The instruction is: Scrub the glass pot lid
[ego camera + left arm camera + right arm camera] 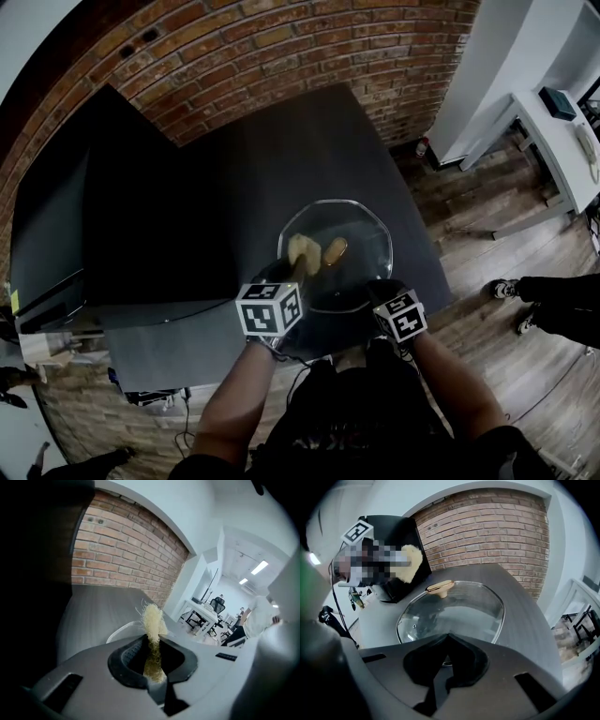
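Clamping the near rim of the glass pot lid (361,239) by the tabletop's (234,187) front right corner, the right hand-held gripper (447,657) steadied it; the left hand-held gripper (154,662) was clenched on a fibre scrubber (153,619) above the glass; scrubbing seemingly in hand, the next move called for pressing down and rubbing.

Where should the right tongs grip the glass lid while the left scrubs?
Take the glass pot lid by its thin near rim, coming in from the person's side. The knob faces up mid-lid, beside the scrubber, so the edge keeps the right tongs clear. They look shut on it there.
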The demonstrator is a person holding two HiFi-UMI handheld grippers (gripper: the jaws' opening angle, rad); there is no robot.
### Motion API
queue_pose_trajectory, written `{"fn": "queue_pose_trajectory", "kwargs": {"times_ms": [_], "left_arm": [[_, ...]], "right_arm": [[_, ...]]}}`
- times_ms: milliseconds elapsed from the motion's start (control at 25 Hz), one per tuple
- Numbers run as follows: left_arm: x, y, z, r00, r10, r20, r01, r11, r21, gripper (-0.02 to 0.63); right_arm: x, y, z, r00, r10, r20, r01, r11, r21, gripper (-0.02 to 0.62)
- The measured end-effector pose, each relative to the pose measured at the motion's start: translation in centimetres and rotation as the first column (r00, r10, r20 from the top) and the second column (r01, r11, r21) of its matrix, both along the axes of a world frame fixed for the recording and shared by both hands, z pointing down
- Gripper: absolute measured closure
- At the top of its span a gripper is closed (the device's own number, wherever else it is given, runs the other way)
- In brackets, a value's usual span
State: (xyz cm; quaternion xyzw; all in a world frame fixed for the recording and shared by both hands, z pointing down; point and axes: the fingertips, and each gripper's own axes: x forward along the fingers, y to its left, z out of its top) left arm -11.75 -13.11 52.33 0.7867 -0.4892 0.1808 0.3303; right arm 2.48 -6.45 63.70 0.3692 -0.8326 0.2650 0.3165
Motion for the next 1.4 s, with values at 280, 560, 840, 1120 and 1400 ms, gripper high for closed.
{"fn": "queue_pose_trajectory", "kwargs": {"times_ms": [280, 560, 840, 1120, 1400], "left_arm": [[8.1, -6.3, -3.5, 0.986, 0.151, -0.07, -0.15, 0.989, 0.019, 0.548], [12.3, -9.6, 0.7, 0.968, 0.249, -0.018, -0.25, 0.963, -0.106, 0.548], [13.1, -10.2, 5.3, 0.898, 0.43, 0.089, -0.391, 0.876, -0.284, 0.548], [13.1, -10.1, 8.8, 0.805, 0.582, 0.113, -0.492, 0.762, -0.422, 0.548], [12.0, -10.4, 11.2, 0.805, 0.589, 0.064, -0.484, 0.715, -0.504, 0.548]], "right_arm": [[-0.2, 0.0, 0.0, 1.0, -0.028, -0.006, 0.027, 1.0, -0.003, 0.577], [-0.2, -0.2, 0.1, 0.998, -0.06, 0.001, 0.06, 0.998, -0.001, 0.577], [0.1, -0.1, -0.1, 0.996, -0.085, 0.033, 0.085, 0.996, -0.016, 0.577], [0.0, -0.5, 0.1, 0.993, -0.101, 0.057, 0.103, 0.994, -0.034, 0.577], [-0.1, -0.6, 0.2, 0.992, -0.109, 0.065, 0.112, 0.993, -0.045, 0.577]]}}
